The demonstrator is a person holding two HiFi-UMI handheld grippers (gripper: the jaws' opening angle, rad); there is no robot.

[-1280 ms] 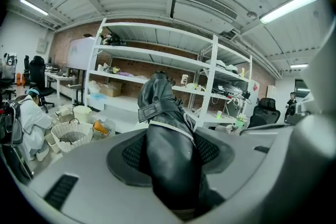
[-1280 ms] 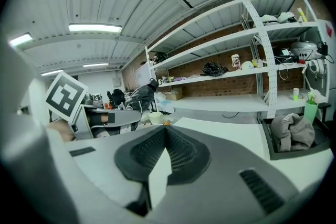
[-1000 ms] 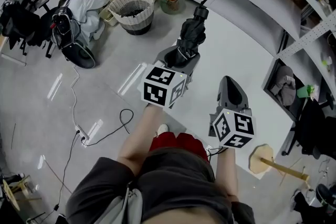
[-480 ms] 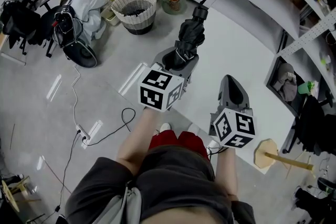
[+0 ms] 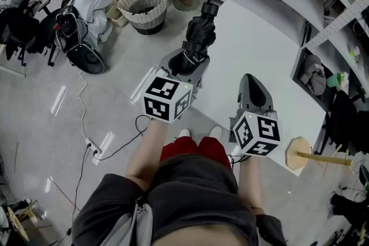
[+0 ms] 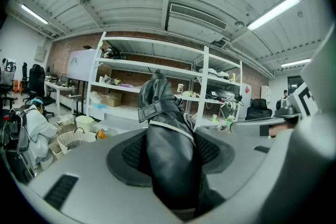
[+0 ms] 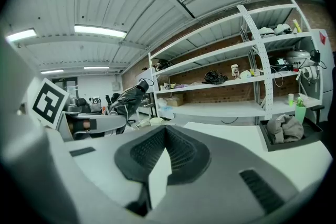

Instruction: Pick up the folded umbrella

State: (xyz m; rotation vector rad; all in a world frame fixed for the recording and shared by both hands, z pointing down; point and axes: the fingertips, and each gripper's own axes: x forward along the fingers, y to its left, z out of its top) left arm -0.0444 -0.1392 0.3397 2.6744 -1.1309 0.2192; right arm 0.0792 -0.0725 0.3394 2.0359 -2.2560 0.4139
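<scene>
Left gripper [image 5: 185, 61] is pinching the folded umbrella [image 5: 199, 37], holding it in the air above the near edge of the white table [image 5: 271, 49].

In the left gripper view the two dark pads are pressing on the black umbrella's lower part. In the head view its strapped canopy is pointing out toward 1 o'clock. The right gripper [image 5: 251, 86], at 4 o'clock from the left one, is carrying nothing — its jaws are meeting at the tips. A wicker basket [image 5: 143, 7] is standing on the floor at 10 o'clock from the umbrella.

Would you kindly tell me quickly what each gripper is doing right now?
Left gripper: closed on the folded umbrella.
Right gripper: jaws closed, holding nothing.
</scene>
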